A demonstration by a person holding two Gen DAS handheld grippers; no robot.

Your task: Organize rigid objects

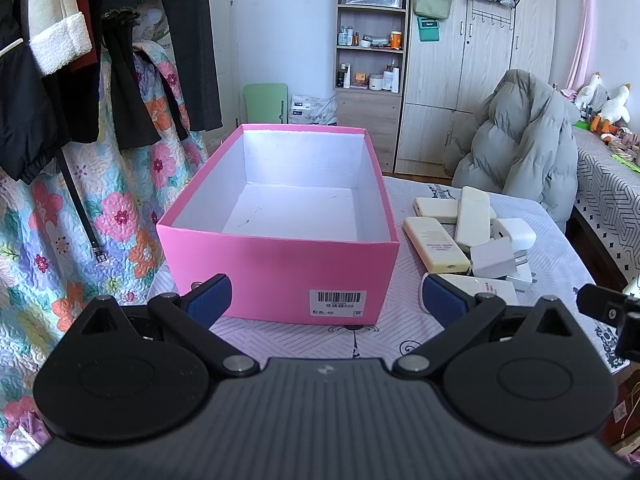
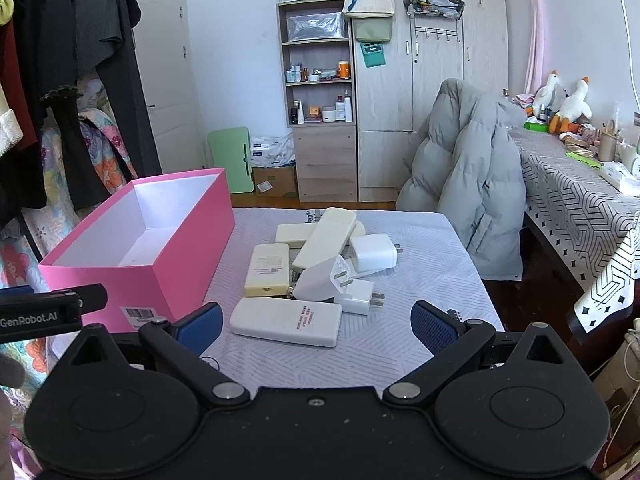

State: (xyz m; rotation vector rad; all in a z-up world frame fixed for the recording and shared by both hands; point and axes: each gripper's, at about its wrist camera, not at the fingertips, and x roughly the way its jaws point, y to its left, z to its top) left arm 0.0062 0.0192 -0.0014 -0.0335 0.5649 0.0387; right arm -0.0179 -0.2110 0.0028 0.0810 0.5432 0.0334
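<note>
Right wrist view: right tool (image 2: 316,326) spread wide, empty, over white remote (image 2: 286,321) at near edge of remotes-and-chargers pile (image 2: 320,264); pink box (image 2: 160,276) left of pile, left tool (image 1: 326,298) likewise spread, facing it.

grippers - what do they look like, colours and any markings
Both the left gripper and right gripper are black, with two round discs, hinged link arms with silver pivots, and blue textured finger pads. The left one's side reads GenRobot.AI in white.

Bright soft daylight from the right, sharp focus, faint shadows, fisheye bending at edges
</note>
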